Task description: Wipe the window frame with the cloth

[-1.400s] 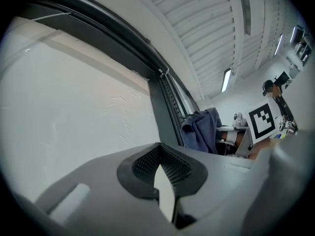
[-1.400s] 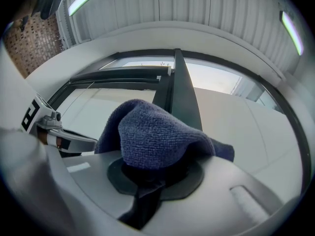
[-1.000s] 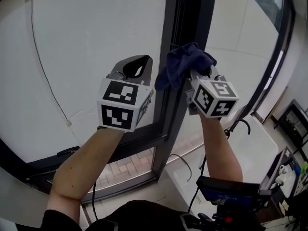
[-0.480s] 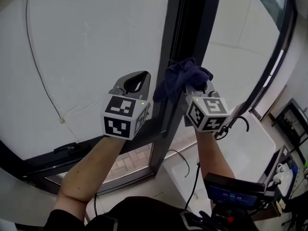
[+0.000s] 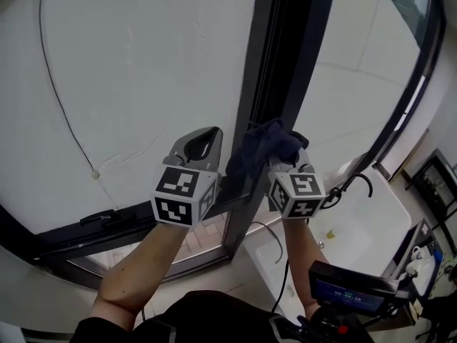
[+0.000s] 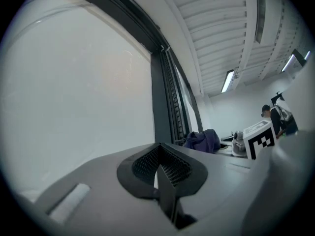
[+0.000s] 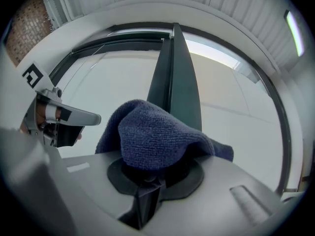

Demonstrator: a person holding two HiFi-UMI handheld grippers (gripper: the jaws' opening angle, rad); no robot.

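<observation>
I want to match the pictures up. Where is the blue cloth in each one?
Head view: the cloth sits mid-picture, against the window frame post.
Left gripper view: small, right of the middle.
Right gripper view: big, in the middle, between the jaws.
Shared landmark: that dark post behind it.

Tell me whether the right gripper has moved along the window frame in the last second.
Yes. The right gripper, shut on the cloth, has slid down the upright window frame, closer to the lower horizontal rail.
</observation>
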